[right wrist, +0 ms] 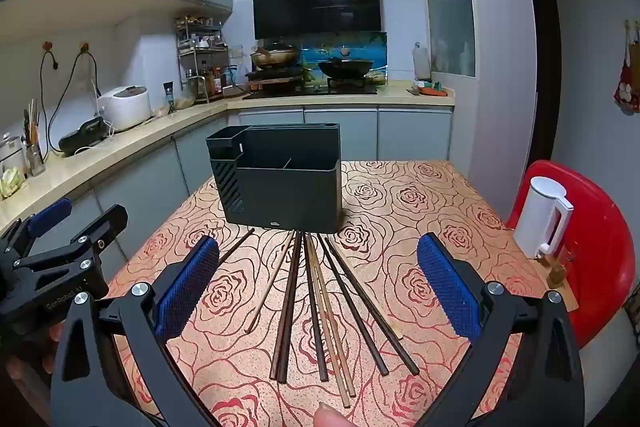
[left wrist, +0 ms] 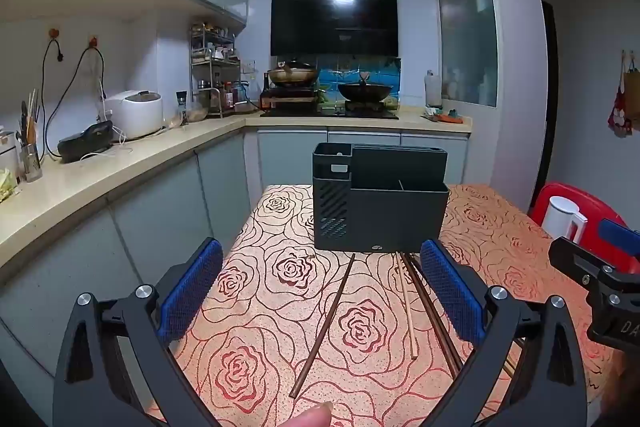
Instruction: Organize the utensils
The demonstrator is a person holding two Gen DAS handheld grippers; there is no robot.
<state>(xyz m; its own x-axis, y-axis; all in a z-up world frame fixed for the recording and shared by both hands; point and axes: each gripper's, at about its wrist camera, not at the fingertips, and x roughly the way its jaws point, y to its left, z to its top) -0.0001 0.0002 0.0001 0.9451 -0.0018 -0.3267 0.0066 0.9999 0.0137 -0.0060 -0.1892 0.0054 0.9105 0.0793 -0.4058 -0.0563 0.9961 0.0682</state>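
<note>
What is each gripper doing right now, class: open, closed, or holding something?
Left gripper: open, holding nothing, above the rose-patterned tablecloth.
Right gripper: open, holding nothing, above the loose wooden chopsticks.

organizer (right wrist: 280, 183) blocks ahead | kettle (right wrist: 540, 215) right — tablecloth (right wrist: 420, 203) between bare

Dark empty utensil holder (right wrist: 280, 179) upright on table, roughly 10 chopsticks (right wrist: 320, 307) fanned flat before it
</note>
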